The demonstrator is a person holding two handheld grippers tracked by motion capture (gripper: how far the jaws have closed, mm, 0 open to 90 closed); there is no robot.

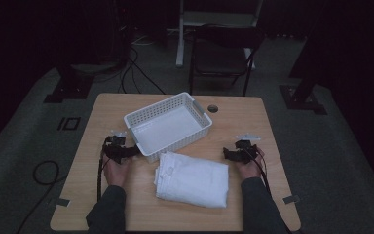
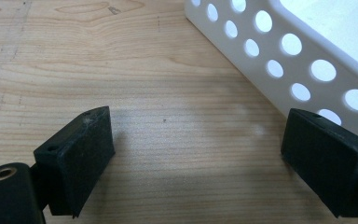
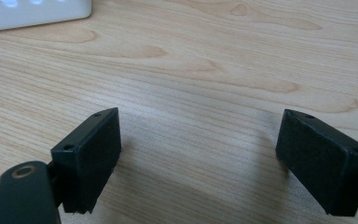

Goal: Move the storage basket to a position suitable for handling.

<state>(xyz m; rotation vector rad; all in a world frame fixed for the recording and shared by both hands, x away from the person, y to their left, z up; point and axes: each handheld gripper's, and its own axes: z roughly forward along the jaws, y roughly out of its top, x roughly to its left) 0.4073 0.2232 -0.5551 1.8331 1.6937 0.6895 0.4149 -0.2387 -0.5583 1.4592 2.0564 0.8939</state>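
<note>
A folded white cloth (image 1: 192,179) lies on the wooden table (image 1: 253,122), near its front edge. Behind it stands an empty white perforated basket (image 1: 168,126), turned at an angle. My left gripper (image 1: 118,149) rests on the table left of the cloth, close to the basket's front corner; its jaws stand wide apart over bare wood, and the basket wall (image 2: 279,51) runs along their right side. My right gripper (image 1: 238,150) rests right of the cloth, its jaws also spread with only table wood between them. A corner of the basket (image 3: 32,14) shows at the upper left of the right gripper view.
A round cable hole (image 1: 213,108) sits in the table behind the basket. Beyond the table stand a dark chair (image 1: 221,53) and stand legs on grey floor. Cables (image 1: 46,173) trail on the floor at the left.
</note>
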